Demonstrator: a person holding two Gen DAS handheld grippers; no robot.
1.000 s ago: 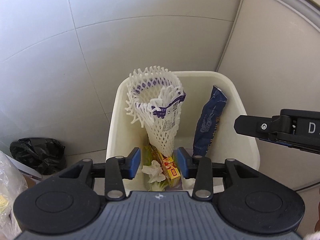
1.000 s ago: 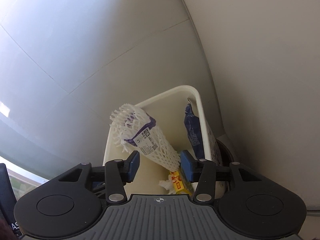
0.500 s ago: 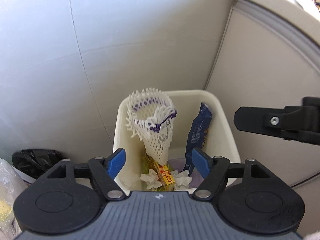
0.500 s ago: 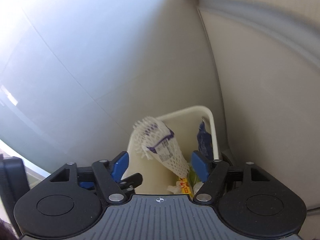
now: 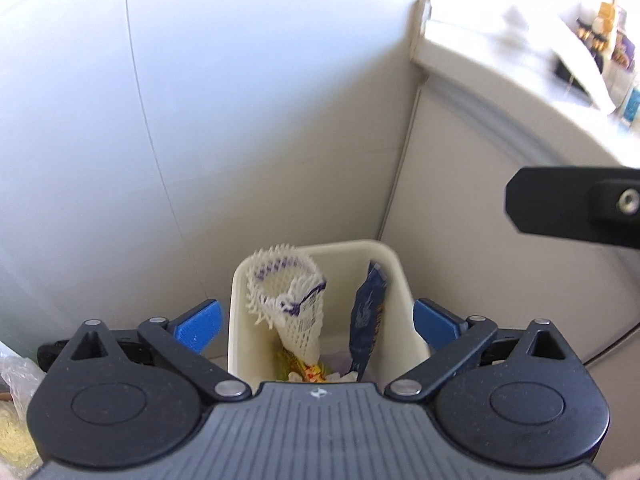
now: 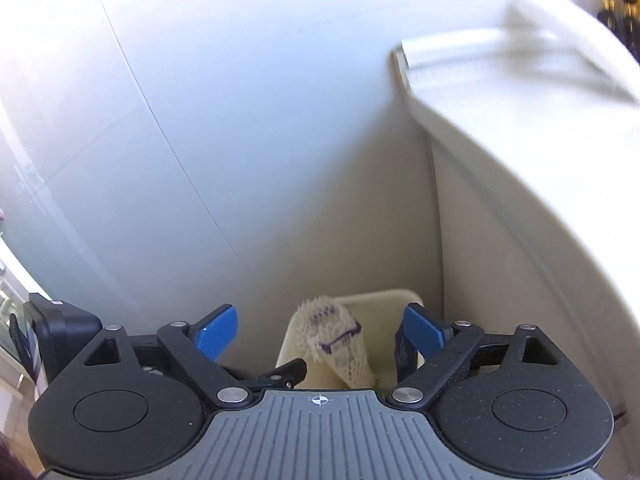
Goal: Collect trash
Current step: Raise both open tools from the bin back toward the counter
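White foam fruit netting with a purple-and-white label stands cone-like in the cream plastic waste bin, mouth up, its narrow end buried among yellow and red scraps at the bottom. To its right, a dark blue crinkled snack wrapper leans against the bin's inner wall. Both pieces lie ahead of and between the spread blue pads of the left gripper, whose fingers are released wide and hold nothing. The right gripper is likewise splayed apart and empty, with the netting showing between its pads.

As a judgement, the drop looks complete, and the step in hand is pulling clear to fetch more rubbish. Doing it well means lifting straight away from the bin rim so neither finger snags the netting's frilly edge, which rises near the rim and could be dragged out. The two tools are close together, so they should be separated before either swings toward the counter.

Only the left view shows the bin's floor, the wrapper in full and a black part of the other tool off to the right of the fingers, plus a black bag on the floor to the left. The right view hides most of the bin behind its own body, yet shows a black device left of its fingers. Both show the blurred beige counter edge to the right.
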